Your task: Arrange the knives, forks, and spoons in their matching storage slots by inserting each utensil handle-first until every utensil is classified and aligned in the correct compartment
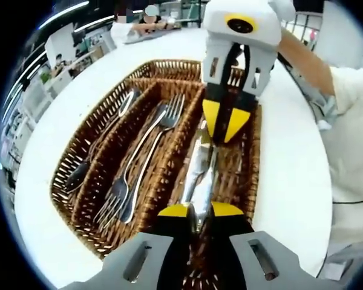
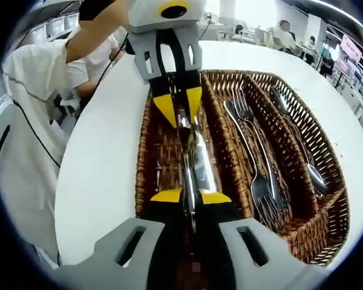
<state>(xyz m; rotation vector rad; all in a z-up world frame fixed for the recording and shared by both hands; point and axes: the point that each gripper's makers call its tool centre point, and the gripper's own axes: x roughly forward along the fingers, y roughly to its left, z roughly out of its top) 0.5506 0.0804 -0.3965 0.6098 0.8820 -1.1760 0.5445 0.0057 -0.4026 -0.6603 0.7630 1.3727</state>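
Note:
A brown wicker basket (image 1: 65, 158) (image 2: 340, 202) with three long compartments lies on a white round table. Spoons (image 1: 103, 138) (image 2: 297, 145) fill one outer slot, and forks (image 1: 150, 145) (image 2: 258, 154) lie in the middle one. Two knives (image 1: 199, 169) (image 2: 198, 158) rest lengthwise in the other outer slot. My left gripper (image 1: 201, 210) (image 2: 178, 110) is shut on one end of the knives. From the opposite end, my right gripper (image 2: 190, 196) (image 1: 226, 125) is shut on them too. The two grippers face each other along that slot.
The white table (image 1: 290, 181) (image 2: 103, 175) has bare surface all around the basket. A person in white clothes (image 1: 351, 139) (image 2: 30, 121) stands close to the knife side. Other people sit at tables far behind.

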